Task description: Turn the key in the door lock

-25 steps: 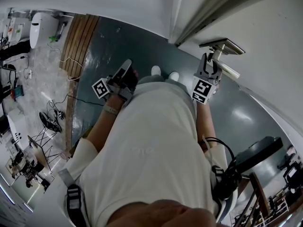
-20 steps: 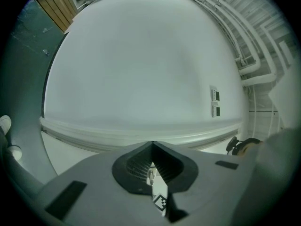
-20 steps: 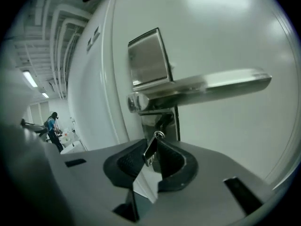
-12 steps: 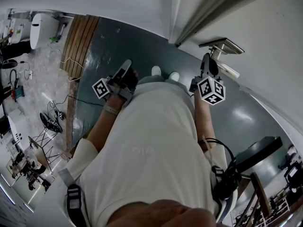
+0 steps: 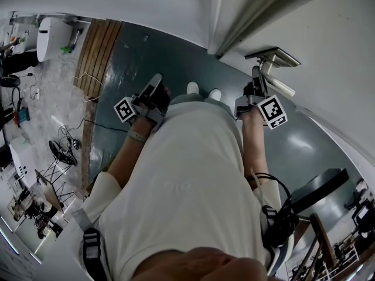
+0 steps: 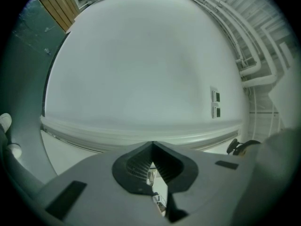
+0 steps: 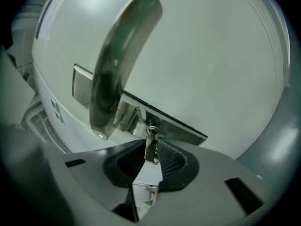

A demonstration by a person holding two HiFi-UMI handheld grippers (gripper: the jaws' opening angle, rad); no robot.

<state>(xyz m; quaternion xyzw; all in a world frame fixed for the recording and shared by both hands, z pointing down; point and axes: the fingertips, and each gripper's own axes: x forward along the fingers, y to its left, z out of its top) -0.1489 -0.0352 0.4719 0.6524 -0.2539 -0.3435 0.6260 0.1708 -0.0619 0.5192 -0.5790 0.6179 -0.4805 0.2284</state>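
1. Nearest the head camera, the person's white short-sleeved shirt [image 5: 187, 198] filled the lower view, with both forearms reaching forward.
2. The left gripper [image 6: 153, 144], grey plastic with black ribbed pads, was held well apart from the lock. Its jaws met at the tips with nothing between them, and it faced a plain white wall [image 6: 141, 69].
3. The right gripper [image 7: 153, 160] was at the door, just under the handle. Its jaws had just been closing, and the pads pressed on the small silver metal key [image 7: 151, 147], one on each flat face.
4. The key sat in the round silver keyhole cylinder [image 7: 153, 131]. Its long axis ran straight away from the gripper into the door, with the tip inward and the bow toward the jaws. In the right gripper view the flat bow stood roughly parallel with the lever and across the plate's length.
5. The cylinder was set in a long brushed-steel lock plate [image 7: 181, 128], just beside the base of the silver metal lever handle [image 7: 117, 65].
6. Behind these stood the white door [image 7: 216, 55]. Farthest in the head view lay the dark grey-green floor [image 5: 170, 51].
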